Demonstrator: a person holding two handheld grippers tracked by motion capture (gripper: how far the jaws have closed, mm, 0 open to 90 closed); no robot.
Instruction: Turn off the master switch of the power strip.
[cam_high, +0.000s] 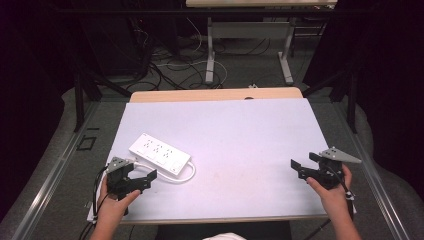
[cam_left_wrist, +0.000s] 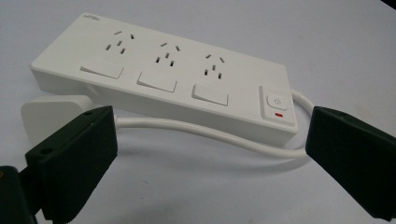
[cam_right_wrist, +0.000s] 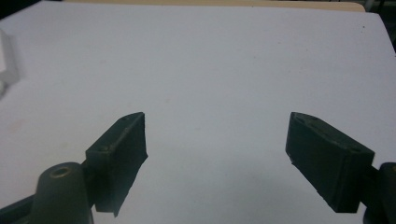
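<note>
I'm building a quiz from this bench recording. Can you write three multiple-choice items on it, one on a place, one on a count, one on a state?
1. Where on the table does the power strip lie?
A. near the left gripper
B. near the right gripper
C. at the far edge

2. How many socket groups does the strip have?
A. two
B. three
C. five

3. How do the right gripper's jaws stand?
A. shut on the cord
B. shut, empty
C. open, empty

Answers:
1 A, in the high view the strip sits just beyond the left gripper.
2 B, the left gripper view shows three groups beside the switch.
3 C, its own view shows bare table between wide-apart jaws.
</note>
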